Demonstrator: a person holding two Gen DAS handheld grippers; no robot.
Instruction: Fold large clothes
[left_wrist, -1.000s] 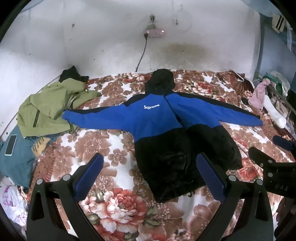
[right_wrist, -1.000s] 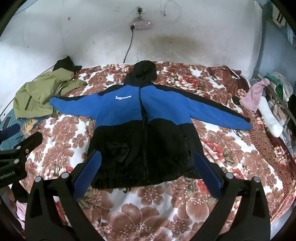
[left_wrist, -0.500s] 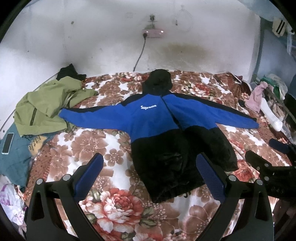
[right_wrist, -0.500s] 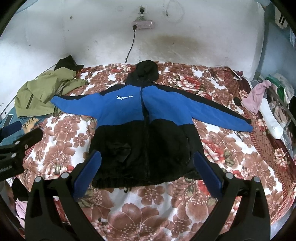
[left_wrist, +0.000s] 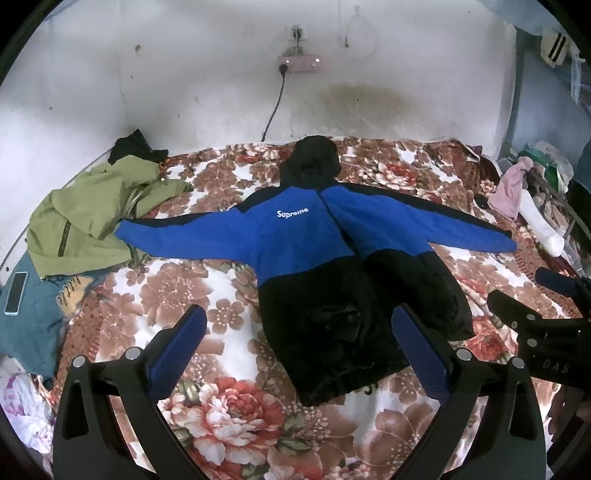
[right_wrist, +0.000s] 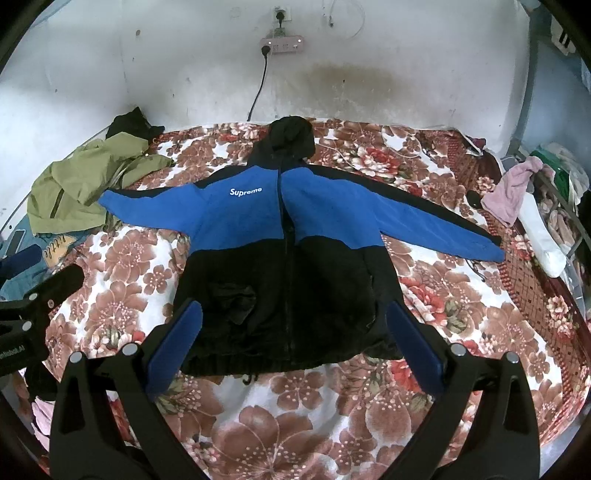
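Note:
A blue and black hooded jacket (left_wrist: 317, 251) (right_wrist: 284, 236) lies flat, front up, on the flowered bedspread (left_wrist: 177, 291) (right_wrist: 295, 417), both sleeves spread wide and the hood toward the wall. My left gripper (left_wrist: 299, 325) is open and empty, held above the bed near the jacket's hem on its left side. My right gripper (right_wrist: 293, 321) is open and empty, above the hem's middle. Each gripper shows at the edge of the other's view: the right one in the left wrist view (left_wrist: 539, 317), the left one in the right wrist view (right_wrist: 37, 295).
A green jacket (left_wrist: 92, 214) (right_wrist: 77, 184) lies crumpled at the bed's far left, by a black garment (left_wrist: 135, 146). A phone (left_wrist: 15, 293) rests on teal cloth (left_wrist: 26, 325). Pink cloth (left_wrist: 511, 188) and a white sock (left_wrist: 541, 229) hang at the right rail. A cable (left_wrist: 273, 110) runs down the wall.
Both grippers have drifted slightly, so the jacket sits a bit lower and more centred in view. Both stay open. The jacket has not moved.

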